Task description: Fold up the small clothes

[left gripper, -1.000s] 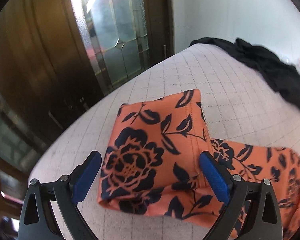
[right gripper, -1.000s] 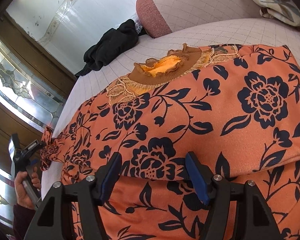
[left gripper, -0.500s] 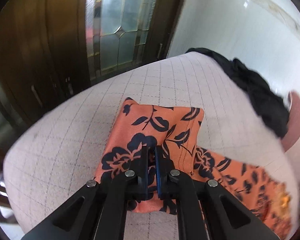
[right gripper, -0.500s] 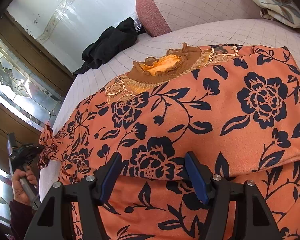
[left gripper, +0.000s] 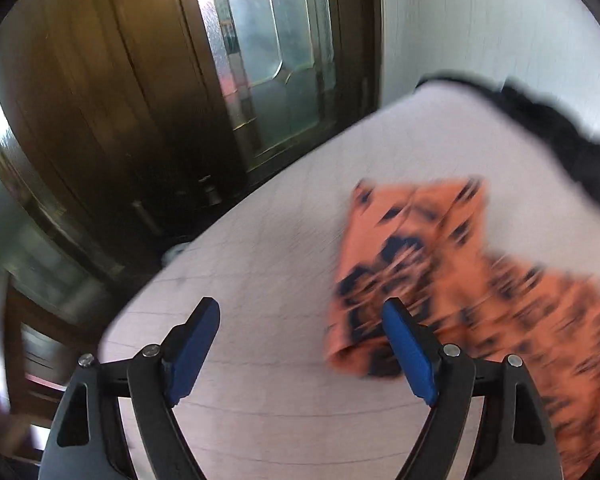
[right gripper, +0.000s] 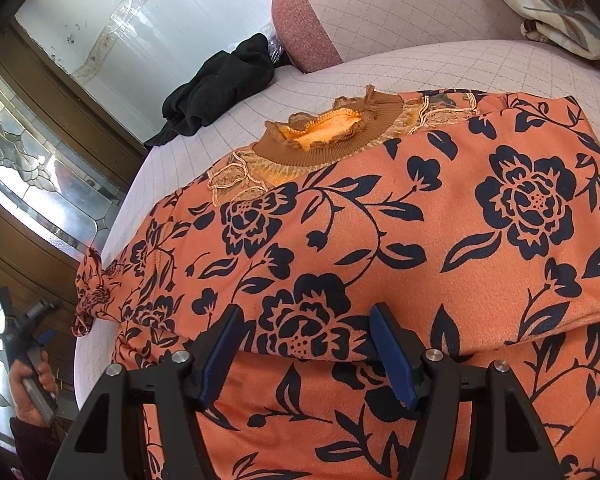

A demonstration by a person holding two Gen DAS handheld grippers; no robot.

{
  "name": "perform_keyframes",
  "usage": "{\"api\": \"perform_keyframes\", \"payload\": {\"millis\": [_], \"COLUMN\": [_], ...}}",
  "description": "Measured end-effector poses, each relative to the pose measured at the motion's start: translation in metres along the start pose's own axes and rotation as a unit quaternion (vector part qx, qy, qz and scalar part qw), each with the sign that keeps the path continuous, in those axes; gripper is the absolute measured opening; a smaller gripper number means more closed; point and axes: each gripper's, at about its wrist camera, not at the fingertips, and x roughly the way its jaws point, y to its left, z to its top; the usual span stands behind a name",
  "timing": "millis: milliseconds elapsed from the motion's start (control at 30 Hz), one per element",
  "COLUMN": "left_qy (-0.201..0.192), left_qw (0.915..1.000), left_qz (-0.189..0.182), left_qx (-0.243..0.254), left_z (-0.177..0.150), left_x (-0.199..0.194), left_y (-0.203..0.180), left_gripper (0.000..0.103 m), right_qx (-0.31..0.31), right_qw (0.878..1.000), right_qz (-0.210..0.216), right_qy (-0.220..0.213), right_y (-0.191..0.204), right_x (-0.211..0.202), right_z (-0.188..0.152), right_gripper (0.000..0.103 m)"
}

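Note:
An orange top with a dark floral print (right gripper: 380, 240) lies spread on the quilted pale cushion (right gripper: 440, 64), brown ribbed collar (right gripper: 328, 136) toward the far side. Its folded sleeve end (left gripper: 404, 264) shows blurred in the left wrist view. My left gripper (left gripper: 304, 344) is open and empty, just left of the sleeve end and above the cushion. It also shows far left in the right wrist view (right gripper: 28, 320), off the cushion edge. My right gripper (right gripper: 306, 348) is open, its jaws at a folded edge of the top.
A black garment (right gripper: 216, 88) lies bunched at the cushion's far edge, also in the left wrist view (left gripper: 560, 136). A pink bolster (right gripper: 312, 20) and a patterned pillow (right gripper: 552, 12) sit at the back. A dark wooden door with leaded glass (left gripper: 260, 60) stands beyond the cushion edge.
My left gripper shut on the sleeve end, then opened, let it go and swung back to the left. The sleeve end looks more bunched. My right gripper stayed in place.

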Motion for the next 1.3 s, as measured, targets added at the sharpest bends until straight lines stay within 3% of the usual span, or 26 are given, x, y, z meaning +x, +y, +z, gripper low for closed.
{"api": "perform_keyframes", "payload": {"millis": [167,300,467,567,800,967,1000,1033,1100,1200,1300], "left_qy": [0.006,-0.01,-0.037,-0.025,-0.059,-0.073,-0.066,-0.056,-0.045,-0.057,-0.083], "left_qw": [0.9997,0.9983,0.9905,0.9935,0.9887,0.9822,0.9836,0.985,0.9847,0.985,0.9832], "left_qz": [0.014,-0.007,0.045,0.02,-0.009,0.002,-0.009,-0.043,-0.092,-0.089,-0.128], "left_qx": [0.019,0.057,0.124,0.109,0.137,0.173,0.168,0.158,0.141,0.136,0.1], "left_z": [-0.008,-0.02,-0.022,-0.015,-0.014,-0.015,-0.015,-0.012,-0.01,-0.01,-0.004], "left_x": [-0.001,-0.019,-0.008,0.003,-0.006,0.009,0.012,0.015,0.015,0.006,-0.017], "left_y": [0.014,0.005,-0.014,-0.008,-0.019,-0.034,-0.033,-0.03,-0.027,-0.029,-0.02], "left_gripper": [0.084,0.084,0.084,0.084,0.084,0.082,0.069,0.046,0.02,0.01,0.008], "right_qx": [0.001,-0.001,-0.002,0.0,0.003,0.001,0.002,0.001,0.0,0.002,0.001], "right_qw": [1.0,1.0,1.0,1.0,1.0,1.0,1.0,1.0,1.0,1.0,1.0], "right_qz": [0.002,-0.002,-0.006,-0.001,-0.001,-0.003,-0.004,-0.004,-0.004,-0.002,-0.005], "right_qy": [-0.001,-0.001,-0.003,-0.002,-0.002,-0.004,-0.004,-0.005,-0.004,-0.006,-0.006], "right_y": [-0.001,0.0,0.002,0.0,0.0,0.0,0.001,0.001,0.001,0.0,-0.001], "right_x": [0.0,0.001,0.002,0.001,0.001,0.001,0.001,0.001,0.001,0.0,-0.001], "right_z": [0.0,0.0,0.0,0.0,0.0,0.0,-0.001,-0.001,0.0,0.0,0.0], "right_gripper": [0.069,0.069,0.07,0.07,0.07,0.069,0.07,0.07,0.069,0.067,0.062]}}
